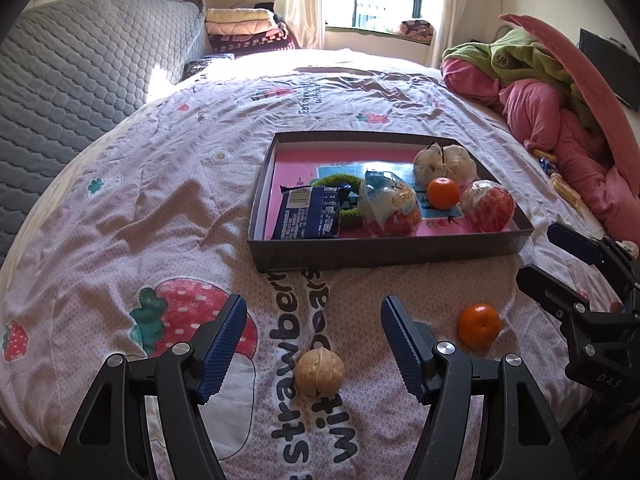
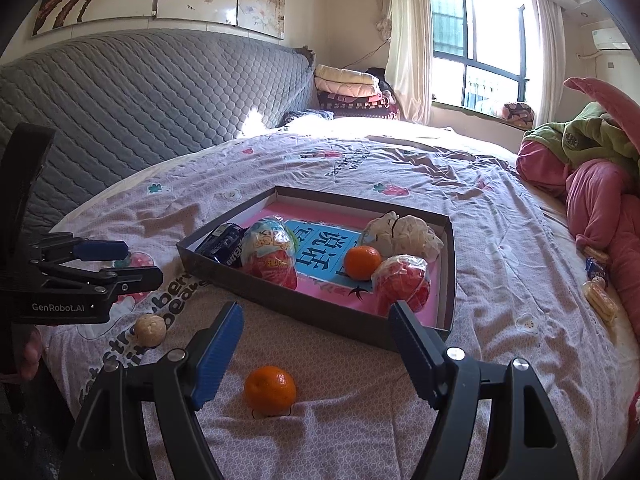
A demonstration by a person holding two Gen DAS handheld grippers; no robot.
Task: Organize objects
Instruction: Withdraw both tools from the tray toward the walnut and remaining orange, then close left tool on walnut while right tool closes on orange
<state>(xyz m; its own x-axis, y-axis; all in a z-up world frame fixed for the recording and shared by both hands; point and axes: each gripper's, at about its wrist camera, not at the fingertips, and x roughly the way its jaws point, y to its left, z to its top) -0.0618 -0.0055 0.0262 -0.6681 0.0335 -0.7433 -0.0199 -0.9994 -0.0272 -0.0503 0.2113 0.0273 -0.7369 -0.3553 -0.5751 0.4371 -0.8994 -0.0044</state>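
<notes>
A shallow dark cardboard tray (image 1: 384, 254) with a glossy pink printed floor is sitting on the quilted strawberry-print bedspread (image 1: 120, 208). Inside it are lying a crinkled blue snack packet (image 1: 306, 212), a fuzzy green ring (image 1: 340, 182), a foil-wrapped egg (image 1: 390, 204) in blue, white and red, a smooth orange tangerine (image 1: 443, 193), a round red item in clear wrap (image 1: 488, 206) and a pale bundle in a translucent bag (image 1: 444, 166).

The left gripper (image 1: 314, 344) is standing wide open, its ribbed blue pads on either side of a wrinkled tan walnut (image 1: 320, 372) that is resting on the bedspread; neither pad is touching it. The right gripper (image 2: 316, 354) is likewise spread wide and holding nothing, with a second tangerine (image 2: 270, 390) lying on the cloth between and slightly below its fingertips.

The right wrist view is showing the large printed characters on the tray floor and small wrapped snacks (image 2: 600, 300) beside the pink bedding (image 2: 600, 208). The left wrist view is showing the packet's barcode; the ring is probably hidden behind the egg in the other view.
</notes>
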